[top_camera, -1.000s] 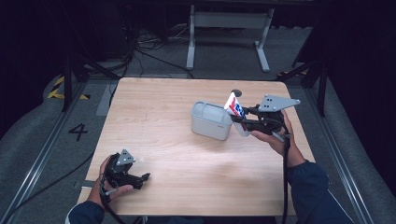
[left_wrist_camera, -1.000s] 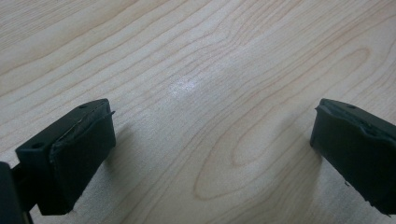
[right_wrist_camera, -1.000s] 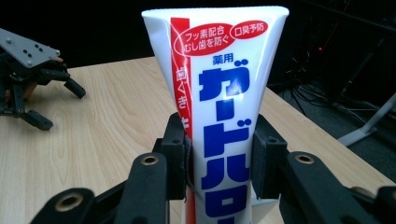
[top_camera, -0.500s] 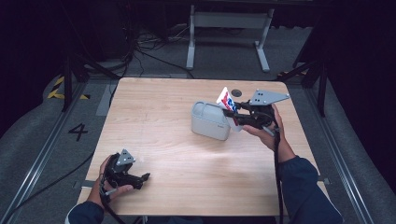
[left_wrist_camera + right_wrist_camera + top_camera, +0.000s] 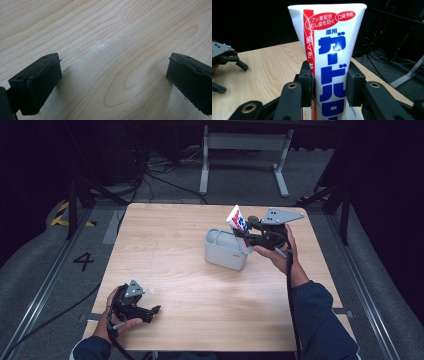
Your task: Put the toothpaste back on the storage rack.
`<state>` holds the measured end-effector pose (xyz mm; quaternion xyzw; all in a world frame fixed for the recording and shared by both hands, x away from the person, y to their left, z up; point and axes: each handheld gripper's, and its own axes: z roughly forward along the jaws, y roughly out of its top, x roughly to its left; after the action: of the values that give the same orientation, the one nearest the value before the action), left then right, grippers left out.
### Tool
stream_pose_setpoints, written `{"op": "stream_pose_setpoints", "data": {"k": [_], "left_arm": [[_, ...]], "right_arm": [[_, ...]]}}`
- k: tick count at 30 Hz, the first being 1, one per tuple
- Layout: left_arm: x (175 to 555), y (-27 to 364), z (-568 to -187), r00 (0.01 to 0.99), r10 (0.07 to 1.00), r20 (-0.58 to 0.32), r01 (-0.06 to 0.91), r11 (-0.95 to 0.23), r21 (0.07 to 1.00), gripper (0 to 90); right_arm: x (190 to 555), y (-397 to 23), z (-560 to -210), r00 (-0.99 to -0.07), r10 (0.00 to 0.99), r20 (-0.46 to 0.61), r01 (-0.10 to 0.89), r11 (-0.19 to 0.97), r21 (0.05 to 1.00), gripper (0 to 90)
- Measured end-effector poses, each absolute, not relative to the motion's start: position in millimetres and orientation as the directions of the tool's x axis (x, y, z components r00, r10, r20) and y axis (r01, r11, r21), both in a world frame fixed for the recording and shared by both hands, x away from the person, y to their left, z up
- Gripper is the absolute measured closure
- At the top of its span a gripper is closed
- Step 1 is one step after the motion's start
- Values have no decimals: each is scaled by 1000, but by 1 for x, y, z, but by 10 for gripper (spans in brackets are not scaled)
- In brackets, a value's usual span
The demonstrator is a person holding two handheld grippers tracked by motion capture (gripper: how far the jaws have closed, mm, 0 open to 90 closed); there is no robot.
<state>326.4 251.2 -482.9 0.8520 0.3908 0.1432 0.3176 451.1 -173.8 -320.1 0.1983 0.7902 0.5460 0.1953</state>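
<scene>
counter (image 5: 165,245): pale wood, centre | floor (image 5: 45,270): grey, "4" at left | metal stand (image 5: 243,150): top centre | surroundings: dark

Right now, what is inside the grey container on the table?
The grey container looks empty at its left, where the high view shows bare inner wall. The toothpaste tube held by the right gripper covers its right corner.

Right gripper (image 5: 243,234): carried toward 9 o'clock, from the table's right edge to the grey container's (image 5: 224,254) right rim
Toothpaste tube (image 5: 238,220): moved along in the clamped jaws, its flat end now above the container's right end
</scene>
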Motion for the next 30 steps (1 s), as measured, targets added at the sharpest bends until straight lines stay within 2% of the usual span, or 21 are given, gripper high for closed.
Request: {"op": "stream_pose_setpoints", "data": {"k": [26, 30], "left_arm": [[325, 250, -483, 643, 766, -15, 586, -479, 654, 6], [326, 251, -483, 645, 765, 6, 573, -489, 658, 6]], "right_arm": [[482, -151, -342, -836, 548, -29, 128, 247, 961, 642], [484, -147, -345, -835, 549, -44, 122, 262, 957, 642]]}}
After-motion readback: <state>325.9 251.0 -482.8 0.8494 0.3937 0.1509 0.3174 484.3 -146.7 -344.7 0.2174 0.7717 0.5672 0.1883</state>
